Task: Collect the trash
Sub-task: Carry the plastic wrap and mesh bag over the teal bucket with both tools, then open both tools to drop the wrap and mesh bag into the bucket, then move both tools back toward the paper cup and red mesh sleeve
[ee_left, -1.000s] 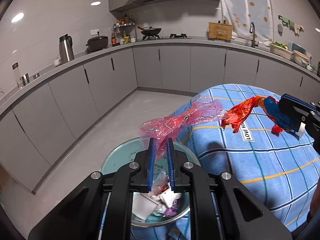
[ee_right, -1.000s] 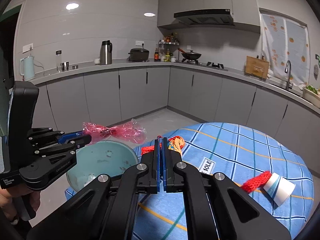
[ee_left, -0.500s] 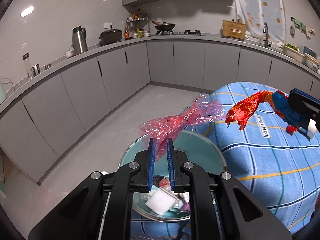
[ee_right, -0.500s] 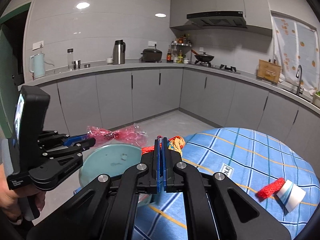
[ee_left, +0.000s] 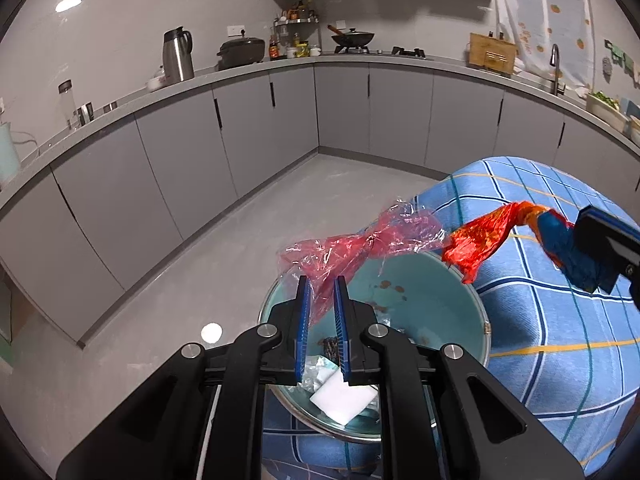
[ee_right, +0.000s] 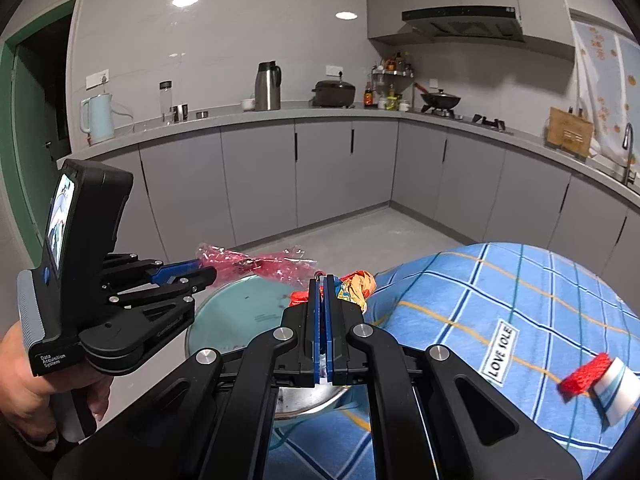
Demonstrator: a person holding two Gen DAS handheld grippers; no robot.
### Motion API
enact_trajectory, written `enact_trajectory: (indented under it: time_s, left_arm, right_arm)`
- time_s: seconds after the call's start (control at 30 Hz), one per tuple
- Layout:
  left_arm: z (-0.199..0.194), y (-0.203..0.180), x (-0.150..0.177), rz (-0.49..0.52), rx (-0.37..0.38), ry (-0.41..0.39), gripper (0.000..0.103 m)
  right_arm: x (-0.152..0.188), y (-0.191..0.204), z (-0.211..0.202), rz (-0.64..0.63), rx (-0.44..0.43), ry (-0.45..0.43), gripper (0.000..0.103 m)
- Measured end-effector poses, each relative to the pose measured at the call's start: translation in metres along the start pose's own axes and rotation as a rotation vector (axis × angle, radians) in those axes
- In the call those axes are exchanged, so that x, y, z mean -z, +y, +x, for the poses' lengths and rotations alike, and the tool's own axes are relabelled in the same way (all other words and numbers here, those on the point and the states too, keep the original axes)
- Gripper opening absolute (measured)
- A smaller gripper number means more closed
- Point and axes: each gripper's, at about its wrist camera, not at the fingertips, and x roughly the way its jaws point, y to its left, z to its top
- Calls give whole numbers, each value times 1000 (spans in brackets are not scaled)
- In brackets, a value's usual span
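**Both wrappers over the bin: drop them clean**

I have the left gripper [ee_left: 320, 304] with its jaws nearly together, pinching a crumpled pink cellophane wrapper [ee_left: 360, 244] that fans out toward the centre of the left wrist view, above the teal bin [ee_left: 436, 300]. The right gripper [ee_right: 320, 300] has its jaws fully together on a red and orange foil wrapper [ee_right: 356, 286], which hangs at the bin's right rim in that view, beside the blue checked bench [ee_right: 500, 292].

To do this well, I judge each wrapper should sit wholly over the bin's mouth before I let go; the cellophane is light and may cling to the pads [ee_left: 305, 308], so I would open wide and give a small shake. A red scrap with a paper cup [ee_right: 600, 380] lies at the lower right of the right wrist view, uncollected
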Motion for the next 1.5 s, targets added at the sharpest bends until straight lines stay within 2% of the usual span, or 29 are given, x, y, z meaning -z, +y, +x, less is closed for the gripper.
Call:
enact_trajectory:
  time_s: [0.1,0.17,0.23,0.3,0.33,0.57,0.67,0.8,0.93,1.1,1.2,1.5]
  left_arm:
    - [2,0,1,-2,0,3,15]
    - [5,-1,1,-3,6,8,21]
    - [8,-1,3,2,12,17,23]
    - [9,1,5,-5,15,17,43]
    - [8,1,5,-8,11,9,54]
    - [9,4,6,-11,-4,7,56]
    - [8,6,6,-13,-10,1,61]
    - [7,3,6,-10,-12,0,66]
    - [4,0,5,-4,-14,-6,76]
    - [2,-6,4,9,-9,-9,79]
    - [0,-11,3,22,-10,-14,83]
    - [-1,-32,3,59,1,-14,89]
  right_arm:
    - [3,1,8,-2,-15,16,3]
    - [6,3,14,-10,-30,25,3]
    - [8,3,19,-13,-27,21,4]
    - [12,2,25,-9,-36,33,9]
    - [14,1,26,-8,-25,29,21]
    - [17,-9,25,17,6,37,29]
    - [17,-12,21,21,17,35,35]
    - [20,-17,19,26,28,45,37]
    - [23,-20,16,26,46,51,44]
    - [26,-29,11,32,69,58,47]
    - [28,-38,6,40,90,54,55]
    - [37,-52,-7,65,114,46,58]
